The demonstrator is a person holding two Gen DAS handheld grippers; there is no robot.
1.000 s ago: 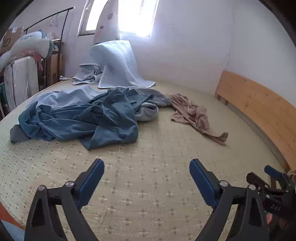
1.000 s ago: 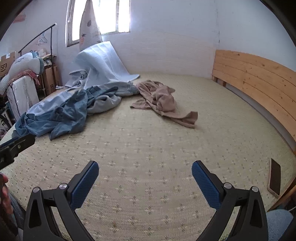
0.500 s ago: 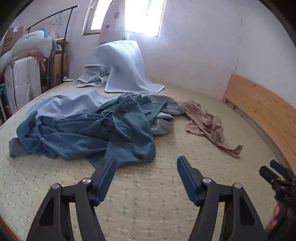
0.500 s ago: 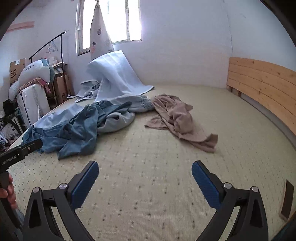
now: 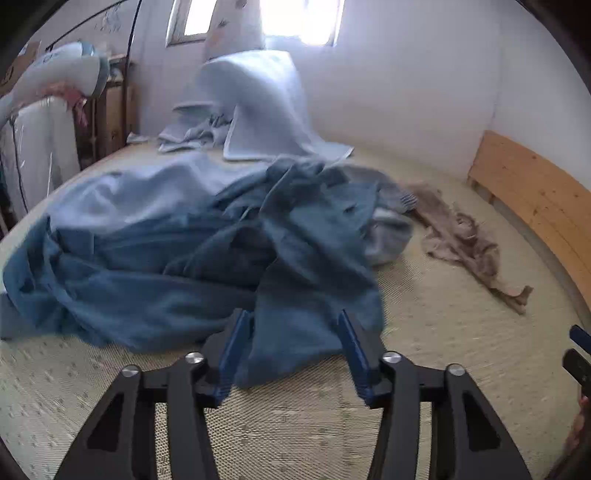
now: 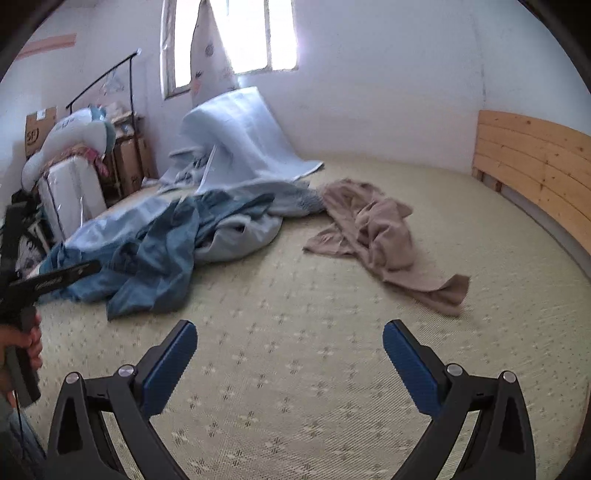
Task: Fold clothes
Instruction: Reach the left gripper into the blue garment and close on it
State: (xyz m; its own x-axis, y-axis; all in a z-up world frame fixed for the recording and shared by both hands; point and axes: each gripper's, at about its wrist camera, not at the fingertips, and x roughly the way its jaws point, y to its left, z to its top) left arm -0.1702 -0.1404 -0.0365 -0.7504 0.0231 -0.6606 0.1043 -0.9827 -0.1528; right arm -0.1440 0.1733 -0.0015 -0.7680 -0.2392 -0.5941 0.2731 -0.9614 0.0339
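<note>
We see the left gripper (image 5: 291, 350) closing around the near edge of the blue garment (image 5: 207, 258) on the bed (image 6: 295, 362), pads not yet pressing, while the right gripper (image 6: 288, 365) hangs wide open, holding nothing.

Daylight from window (image 5: 295, 22), blown out to white glare in both views. Room evenly lit, soft shadows only. Strong fisheye curvature; dark vignette at corners. Left wrist view motion-blurred, blue garment (image 5: 221, 266) smeared, mat (image 5: 443, 350) pattern possibly lost to blur. Right wrist view sharper.
</note>
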